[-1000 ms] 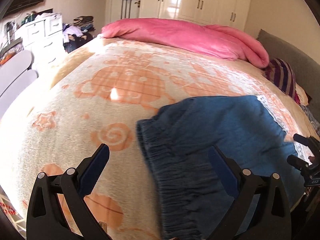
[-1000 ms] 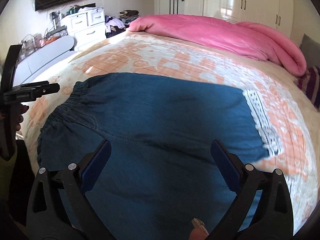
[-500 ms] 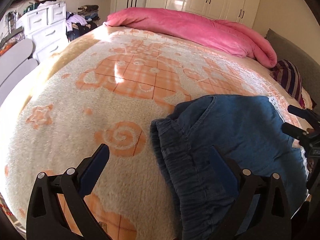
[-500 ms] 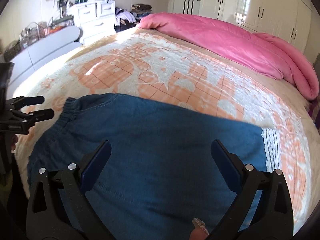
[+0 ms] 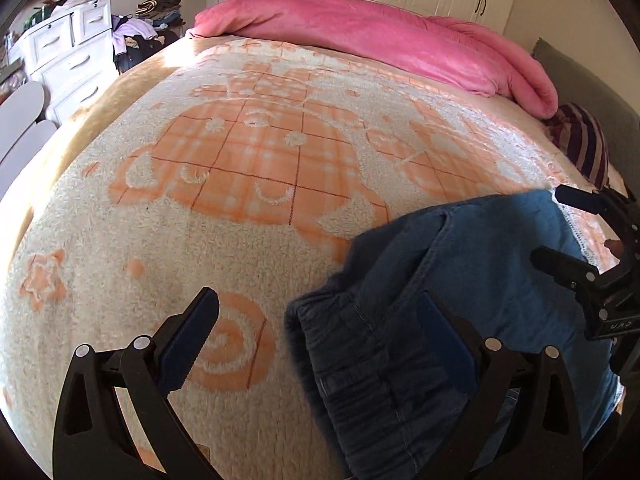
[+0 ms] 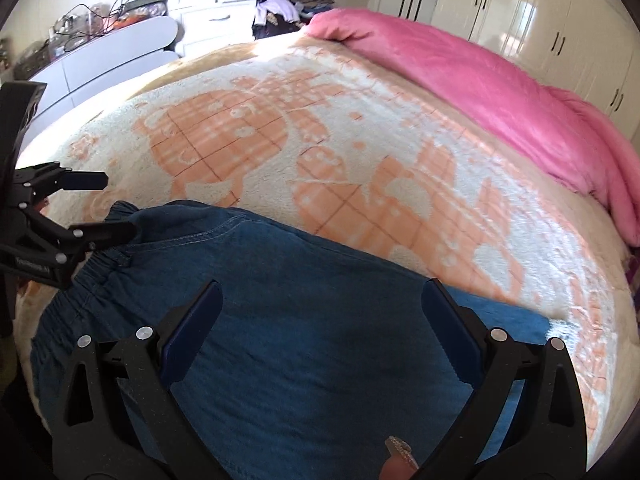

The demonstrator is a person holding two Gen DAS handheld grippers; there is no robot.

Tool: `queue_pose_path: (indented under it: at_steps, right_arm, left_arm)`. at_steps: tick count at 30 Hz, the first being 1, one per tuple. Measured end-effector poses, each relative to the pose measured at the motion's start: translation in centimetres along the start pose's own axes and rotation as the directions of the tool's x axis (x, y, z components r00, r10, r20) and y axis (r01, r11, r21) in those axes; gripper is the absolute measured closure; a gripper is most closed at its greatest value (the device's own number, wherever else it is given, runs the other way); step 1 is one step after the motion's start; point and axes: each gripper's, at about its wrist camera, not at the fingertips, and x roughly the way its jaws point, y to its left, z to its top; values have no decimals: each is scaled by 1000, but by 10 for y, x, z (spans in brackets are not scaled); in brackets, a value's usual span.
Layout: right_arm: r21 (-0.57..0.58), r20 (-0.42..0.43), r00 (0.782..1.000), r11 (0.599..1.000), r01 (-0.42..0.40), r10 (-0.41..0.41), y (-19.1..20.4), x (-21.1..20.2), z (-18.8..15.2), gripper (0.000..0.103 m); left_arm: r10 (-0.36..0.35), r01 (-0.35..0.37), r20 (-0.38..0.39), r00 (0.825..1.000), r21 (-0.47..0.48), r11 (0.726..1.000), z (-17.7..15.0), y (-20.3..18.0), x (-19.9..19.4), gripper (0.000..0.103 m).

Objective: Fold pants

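Blue denim pants (image 6: 304, 320) lie folded on the bed's cream and orange blanket (image 6: 360, 140), near its front edge. Their elastic waistband (image 5: 360, 356) is at the left, a white lace hem (image 6: 564, 328) at the right. My left gripper (image 5: 320, 336) is open, low over the waistband end, one finger over the blanket and one over the denim. My right gripper (image 6: 322, 328) is open above the middle of the pants. Each gripper shows in the other's view, the right one (image 5: 576, 228) and the left one (image 6: 92, 208), both with jaws apart.
A pink duvet (image 5: 380, 36) lies bunched along the far side of the bed. A striped pillow (image 5: 584, 144) sits at the right by the grey headboard. White drawers (image 6: 208, 4) with piled clothes stand beyond the far left; wardrobes (image 6: 540, 12) line the back wall.
Both views have pulled back toward the bed's front edge and tilted up, so the pants sit lower in frame. The waistband end now looks bunched. Both grippers stay open.
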Motion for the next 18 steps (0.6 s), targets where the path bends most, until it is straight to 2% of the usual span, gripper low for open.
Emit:
queue_pose_path:
  at_steps: [4,7,9,10,11,14,15,16,17,18]
  right_arm:
    - [-16,-21,1000,1000,-22,21,1,15,8,9]
    - [-46,-40,999,999,-10,8,4,25,13,9]
    - [-58,-48,999,998,-5,3,5,30,16,9]
    - [-64,-51,999,998,-8,4,5,33,18,9]
    - [-68,-50,999,998,-9,5,4,34,19,9]
    - [-87,-50,999,996,-14,9,5,38,23,9]
    - [-93,-48,999,995,-19,15,6,39,25,9]
    - [-105,-48,999,994,-31,26,7,41,26,9]
    - [-116,-50,998,993,-36,31,7,43,27,9]
    - [-130,-55,998,991,-38,31,9,45,28,9]
  left_arm:
    - [1,-1,7,1000,27,1000,-2,1,6,5]
    - [-60,60,-10,998,10,998,-3,5,14,5]
    - [-64,64,-20,998,9,998,-4,6,20,8]
    - [-57,58,-22,998,13,998,-5,7,21,12]
    - [-55,55,-25,998,14,998,-5,7,22,20]
    - [-84,84,-15,996,16,996,-6,7,22,29]
    - [-97,97,-11,995,20,995,-6,6,21,40]
    - [-107,107,-6,994,20,994,-6,6,21,44]
    - [-116,116,-3,993,21,993,-6,5,21,58]
    - [-131,131,3,991,23,991,-6,4,20,62]
